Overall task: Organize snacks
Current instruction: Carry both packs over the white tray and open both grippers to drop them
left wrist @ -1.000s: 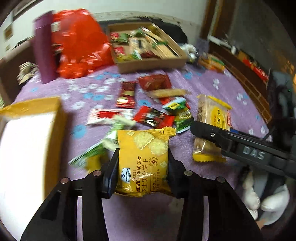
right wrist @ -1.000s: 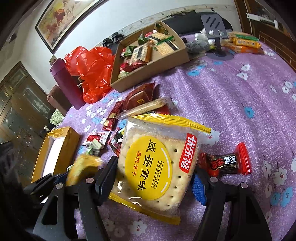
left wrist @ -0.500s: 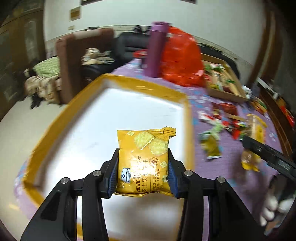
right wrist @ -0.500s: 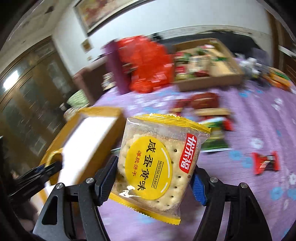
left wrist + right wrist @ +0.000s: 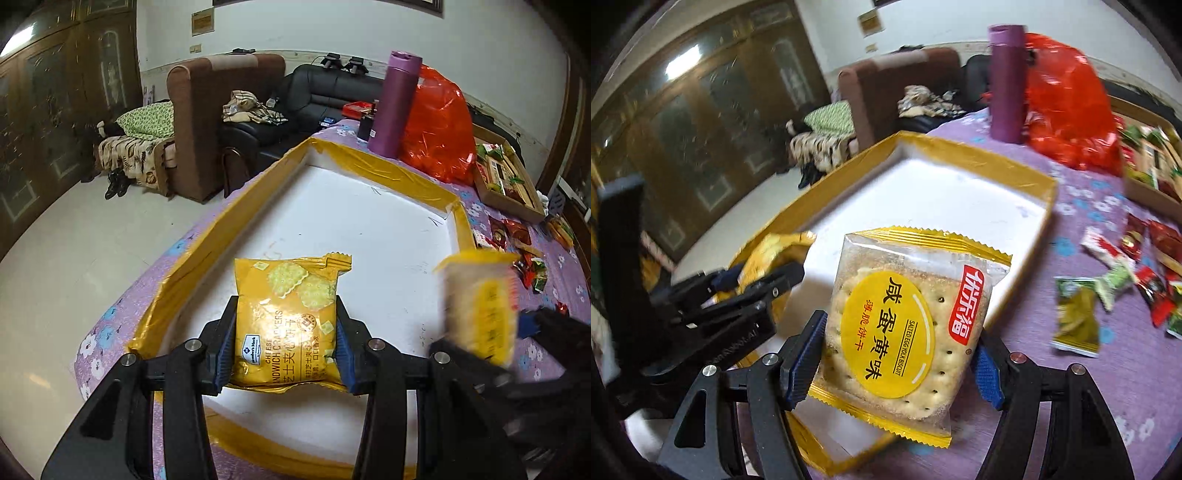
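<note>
Left wrist: cheese cracker packet [image 5: 286, 319] clamped between left tool [image 5: 284, 350] fingers.

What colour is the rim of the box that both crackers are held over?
Golden yellow, around a white inside. The box rim shows best in the left wrist view.

A white wall [image 5: 369, 33] runs along the far side, with a small framed plaque [image 5: 202, 23] hung high on it. To the left stands a tall dark wooden cabinet [image 5: 55, 110] with glass doors that catch a glare of light. The floor [image 5: 74, 251] is pale and glossy. A brown armchair [image 5: 218, 110] sits with its back to the bench, a black leather sofa [image 5: 325, 88] beside it with a checked cloth [image 5: 251, 109] heaped on it. A green patterned pillow [image 5: 147, 120] lies on a low seat by the cabinet.
</note>
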The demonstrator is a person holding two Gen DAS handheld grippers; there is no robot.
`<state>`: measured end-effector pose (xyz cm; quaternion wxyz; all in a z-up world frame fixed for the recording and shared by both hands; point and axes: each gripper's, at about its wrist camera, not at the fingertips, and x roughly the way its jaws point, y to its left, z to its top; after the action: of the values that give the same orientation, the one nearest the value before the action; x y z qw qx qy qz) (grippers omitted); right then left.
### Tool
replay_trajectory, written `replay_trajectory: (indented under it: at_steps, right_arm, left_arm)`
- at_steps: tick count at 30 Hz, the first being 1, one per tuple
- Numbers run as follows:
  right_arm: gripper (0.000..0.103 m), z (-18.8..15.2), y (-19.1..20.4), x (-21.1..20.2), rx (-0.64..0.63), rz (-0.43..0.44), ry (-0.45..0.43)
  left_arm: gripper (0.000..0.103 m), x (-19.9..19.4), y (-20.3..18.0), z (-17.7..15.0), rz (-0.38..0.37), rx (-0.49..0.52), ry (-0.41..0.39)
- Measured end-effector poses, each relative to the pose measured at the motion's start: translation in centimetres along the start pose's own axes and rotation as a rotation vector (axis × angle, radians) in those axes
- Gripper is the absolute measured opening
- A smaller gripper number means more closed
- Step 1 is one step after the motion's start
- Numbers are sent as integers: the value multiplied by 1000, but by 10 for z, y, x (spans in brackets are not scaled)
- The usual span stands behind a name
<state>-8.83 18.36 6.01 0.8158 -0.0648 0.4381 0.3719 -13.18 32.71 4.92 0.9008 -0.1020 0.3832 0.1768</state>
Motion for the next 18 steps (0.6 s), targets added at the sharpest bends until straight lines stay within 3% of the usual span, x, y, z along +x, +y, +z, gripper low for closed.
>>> replay_trajectory:
  at_steps: [2, 4, 10, 18]
  right_arm:
    - [70, -2, 6, 9, -11, 1, 16]
    - [55, 0, 9, 17, -20, 0, 32]
    - [58, 1, 8, 11, 1, 26, 15]
    - [58, 6, -39, -44, 113, 14, -98]
  left_arm:
    - [44, -2, 5, 1, 13, -13, -6]
    - [45, -4, 9, 2, 7, -28, -6]
    - [48, -13, 13, 3, 3, -48, -14]
    - [57, -36, 10, 8, -101, -93, -49]
